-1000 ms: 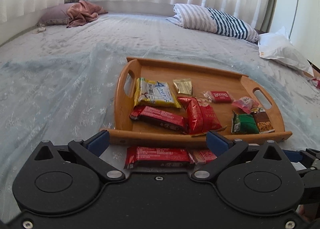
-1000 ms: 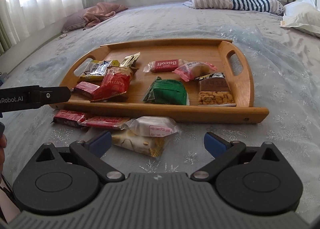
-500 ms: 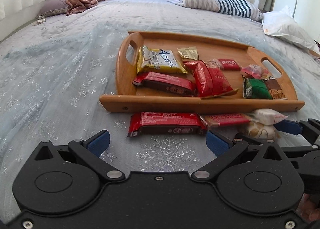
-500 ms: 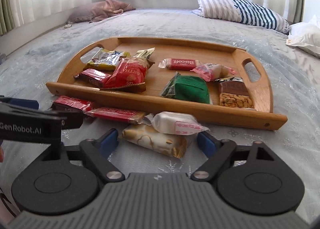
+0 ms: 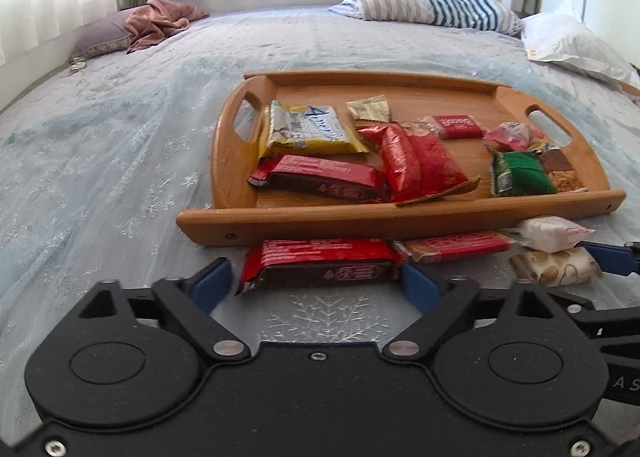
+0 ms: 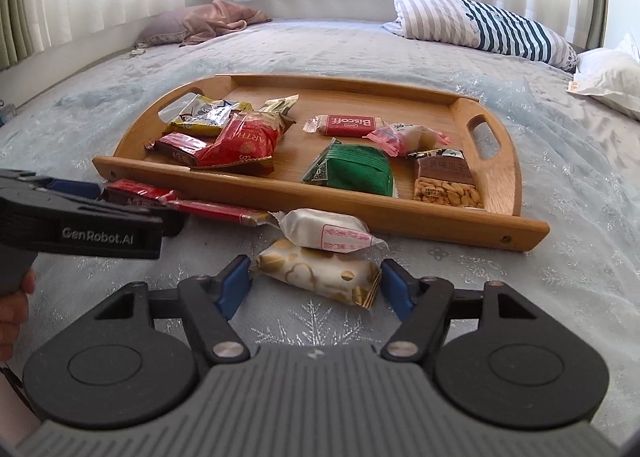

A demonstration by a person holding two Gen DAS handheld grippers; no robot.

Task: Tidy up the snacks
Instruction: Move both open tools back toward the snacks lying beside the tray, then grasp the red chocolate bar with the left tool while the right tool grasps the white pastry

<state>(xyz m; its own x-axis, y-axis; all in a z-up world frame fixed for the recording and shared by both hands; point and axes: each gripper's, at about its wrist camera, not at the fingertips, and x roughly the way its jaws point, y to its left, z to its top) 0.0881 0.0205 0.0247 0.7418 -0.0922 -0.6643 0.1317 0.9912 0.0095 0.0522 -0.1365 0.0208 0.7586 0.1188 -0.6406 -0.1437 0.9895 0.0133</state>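
Four loose: a dark red rectangular foil chocolate bar (image 5: 320, 263), a thin red-and-tan wafer bar (image 5: 456, 246), a white pillow-shaped wrapped cake (image 6: 328, 231) and a cream-and-gold patterned wrapped cake (image 6: 320, 275) lie on the pale blue snowflake bedspread (image 5: 120, 161), just in front of the tray's near rail.
Tray: the oval wooden serving tray with cut-out handles (image 6: 496, 173) already carries about nine packets, among them a yellow biscuit pack (image 5: 304, 129), a green foil pouch (image 6: 352, 169) and a clear peanut pack (image 6: 446, 185).
Left gripper (image 5: 316, 283): its blue pads bracket the two ends of the dark red bar; the jaws are closing, and the pads do not appear to press yet.
Right gripper (image 6: 316, 289): its blue pads flank the cream-and-gold cake, jaws closing, a sliver of gap showing at each side.
Step in hand: seemingly a paired pick, each hand taking one loose snack.
Next move calls for: finishing both squeezes gently on the soft wrappers, lifting over the rail, and setting each packet on bare wood.
Watch: the white cake rests partly on the gold one and may slide off when it rises.
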